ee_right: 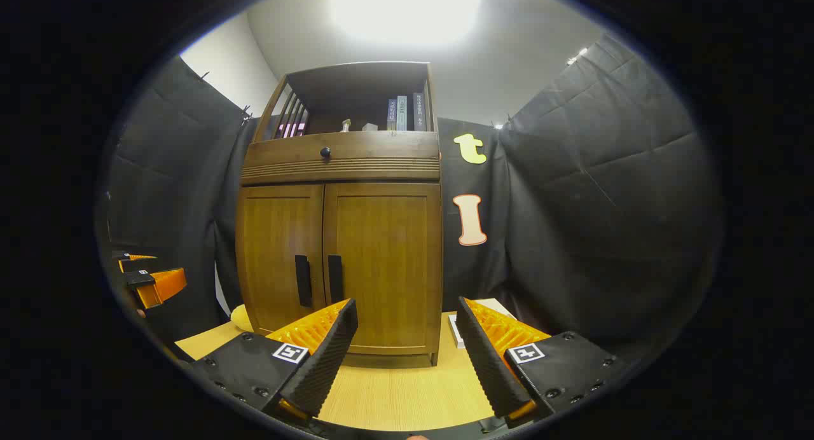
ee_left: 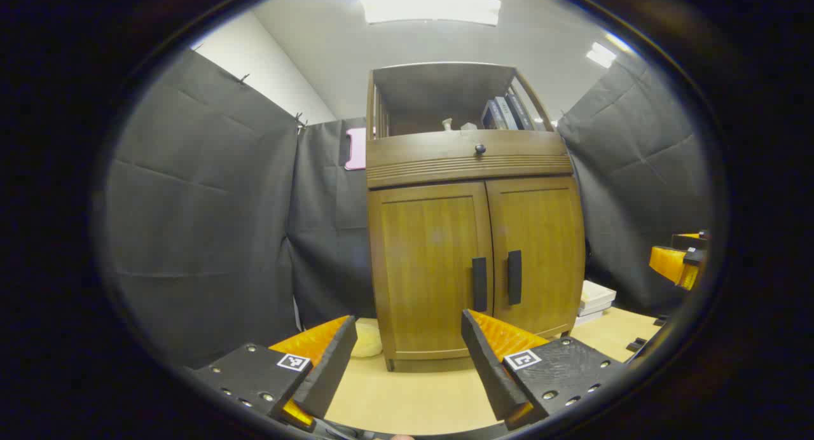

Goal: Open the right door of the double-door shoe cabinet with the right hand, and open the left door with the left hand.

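A brown wooden shoe cabinet (ee_left: 470, 236) (ee_right: 340, 236) stands on the table with both doors closed. The left door (ee_left: 429, 268) (ee_right: 280, 255) and right door (ee_left: 540, 249) (ee_right: 388, 262) each carry a dark vertical handle near the middle seam: left handle (ee_left: 479, 283) (ee_right: 303, 280), right handle (ee_left: 514, 276) (ee_right: 335, 278). My left gripper (ee_left: 407, 341) is open, short of the cabinet, in front of the left door. My right gripper (ee_right: 407, 332) is open too, short of the right door. Each view catches the other gripper at its edge (ee_left: 680, 262) (ee_right: 149, 281).
Above the doors is a drawer with a round knob (ee_left: 480, 149) (ee_right: 325, 152) and an open shelf holding books (ee_left: 505, 112) (ee_right: 404, 112). A stack of white books (ee_left: 594, 300) (ee_right: 474, 319) lies right of the cabinet, a pale yellow object (ee_left: 365, 338) (ee_right: 240, 317) left of it. Light wooden table (ee_left: 413, 395) (ee_right: 394, 395).
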Demonstrator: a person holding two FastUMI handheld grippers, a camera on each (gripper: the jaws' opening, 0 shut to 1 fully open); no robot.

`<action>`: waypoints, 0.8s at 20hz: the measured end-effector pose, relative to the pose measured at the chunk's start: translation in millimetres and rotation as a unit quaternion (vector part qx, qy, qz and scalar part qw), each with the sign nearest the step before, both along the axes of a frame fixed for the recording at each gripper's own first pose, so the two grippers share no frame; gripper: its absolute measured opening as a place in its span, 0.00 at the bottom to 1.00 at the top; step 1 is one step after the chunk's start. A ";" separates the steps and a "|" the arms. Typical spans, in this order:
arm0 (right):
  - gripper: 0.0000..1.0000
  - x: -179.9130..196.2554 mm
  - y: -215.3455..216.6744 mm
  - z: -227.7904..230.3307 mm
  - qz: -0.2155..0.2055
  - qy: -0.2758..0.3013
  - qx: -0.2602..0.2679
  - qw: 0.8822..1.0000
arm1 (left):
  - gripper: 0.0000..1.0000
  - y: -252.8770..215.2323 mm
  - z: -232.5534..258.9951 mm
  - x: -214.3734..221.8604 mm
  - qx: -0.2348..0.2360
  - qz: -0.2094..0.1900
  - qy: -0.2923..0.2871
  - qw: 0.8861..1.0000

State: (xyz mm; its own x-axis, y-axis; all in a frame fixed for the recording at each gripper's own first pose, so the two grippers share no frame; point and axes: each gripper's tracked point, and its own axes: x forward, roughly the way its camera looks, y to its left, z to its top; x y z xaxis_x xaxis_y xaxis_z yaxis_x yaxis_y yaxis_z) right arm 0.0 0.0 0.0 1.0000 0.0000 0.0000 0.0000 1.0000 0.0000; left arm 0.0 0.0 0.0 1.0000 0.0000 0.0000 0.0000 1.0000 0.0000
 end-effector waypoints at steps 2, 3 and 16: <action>0.96 0.7 -0.5 -0.3 0.000 0.000 0.002 1.000 | 0.95 2.3 0.0 1.1 -0.002 -0.001 0.000 1.000; 0.98 0.8 -0.4 -0.3 0.002 0.000 0.002 1.000 | 0.95 2.4 1.1 1.4 -0.001 0.000 -0.002 1.000; 0.98 14.1 -12.1 -1.4 0.015 -0.001 0.003 1.000 | 0.95 -15.9 2.2 0.7 0.006 0.007 -0.011 1.000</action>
State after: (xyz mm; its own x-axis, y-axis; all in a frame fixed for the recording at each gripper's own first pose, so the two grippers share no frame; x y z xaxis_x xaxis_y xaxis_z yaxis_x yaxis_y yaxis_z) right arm 14.1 -12.1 -1.4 0.9996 0.0292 0.0019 -0.0292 0.9996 0.0066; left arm 0.7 -15.9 2.2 0.9997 0.0131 0.0214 -0.0134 0.9998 0.0122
